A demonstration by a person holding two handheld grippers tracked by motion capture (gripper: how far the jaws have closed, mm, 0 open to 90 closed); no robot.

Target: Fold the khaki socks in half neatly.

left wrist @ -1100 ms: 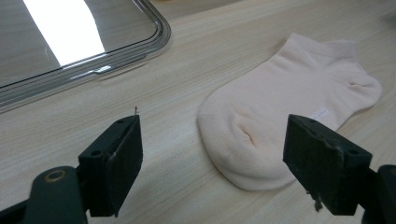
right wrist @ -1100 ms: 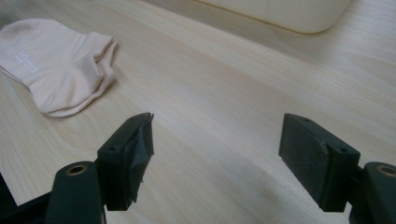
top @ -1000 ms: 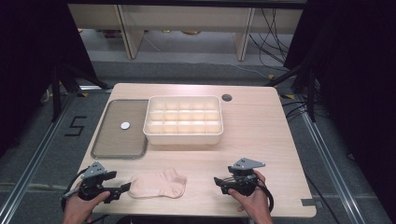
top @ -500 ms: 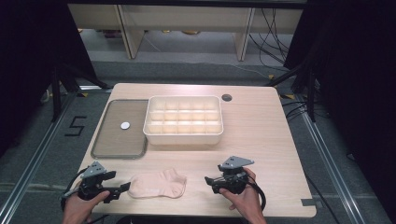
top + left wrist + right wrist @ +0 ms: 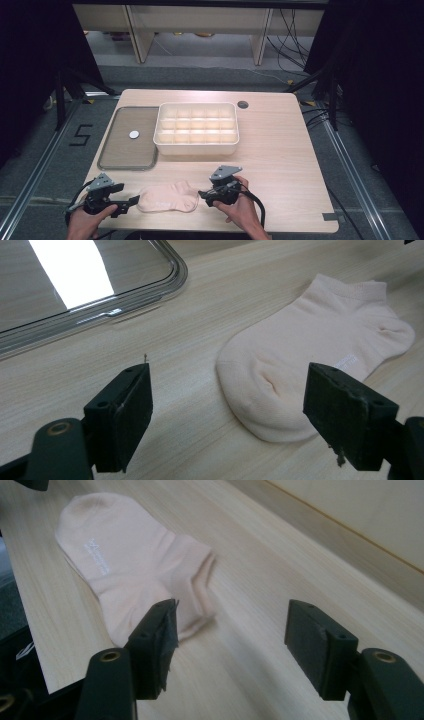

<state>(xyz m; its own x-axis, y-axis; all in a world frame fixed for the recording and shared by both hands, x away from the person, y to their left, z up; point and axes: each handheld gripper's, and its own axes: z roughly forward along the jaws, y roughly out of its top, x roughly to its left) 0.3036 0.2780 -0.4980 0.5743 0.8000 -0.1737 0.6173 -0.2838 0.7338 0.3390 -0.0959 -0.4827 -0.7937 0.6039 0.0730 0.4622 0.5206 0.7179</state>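
One sock [image 5: 167, 198], pale pink, on one wooden table [image 5: 280, 160]. One cream divided box [image 5: 196, 128]; one flat grey tray [image 5: 128, 138] bearing one small white disc [image 5: 134, 134]. Two grippers: left gripper [image 5: 131, 201], right gripper [image 5: 203, 192], each in one hand.

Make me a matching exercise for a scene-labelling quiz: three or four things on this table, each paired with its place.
Things:
1. sock
2. compartment tray
3. white disc
4. grey lid

Places:
A. left of the compartment tray
B. near edge, between the two grippers
C. middle of the table
D. on the grey lid

Pairs: 1-B, 2-C, 3-D, 4-A
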